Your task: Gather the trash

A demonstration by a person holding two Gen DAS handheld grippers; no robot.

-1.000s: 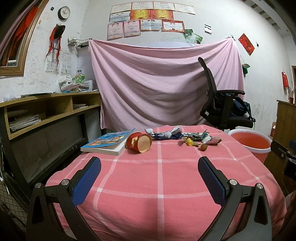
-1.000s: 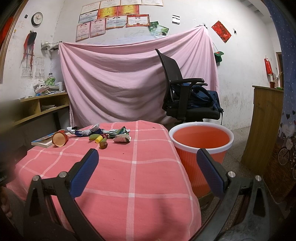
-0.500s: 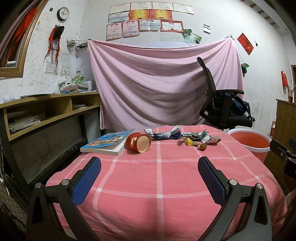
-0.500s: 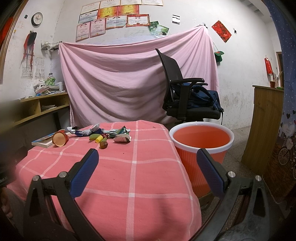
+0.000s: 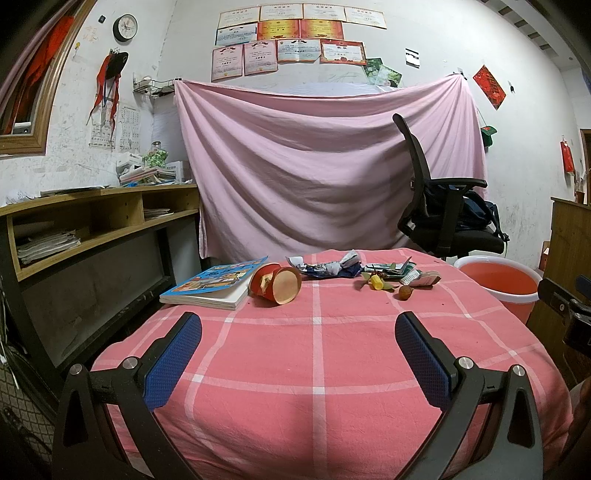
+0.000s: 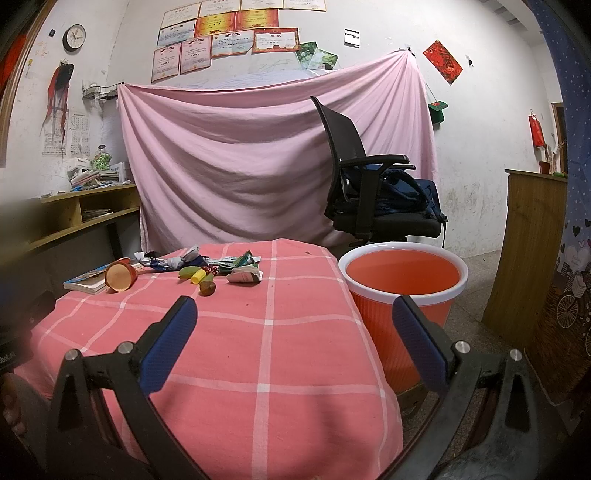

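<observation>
Nothing has shifted: both the left gripper (image 5: 298, 354) and the right gripper (image 6: 294, 343) hover with fingers apart, trash (image 5: 369, 271) at the tabletop's (image 5: 314, 350) far edge untouched.

A lived-in room of a home, used partly as a study. Upper centre: framed certificates (image 5: 299, 37) on a scuffed white wall, with a clock (image 5: 125, 27) at upper left. Left: a wooden shelf (image 5: 99, 218) stacked with papers. Centre: a pink sheet (image 5: 325, 162) hung as a backdrop behind a table (image 5: 314, 354) under a checked cloth. Right: an office chair (image 5: 439, 210) and an orange bucket (image 6: 402, 280) on the floor.
</observation>
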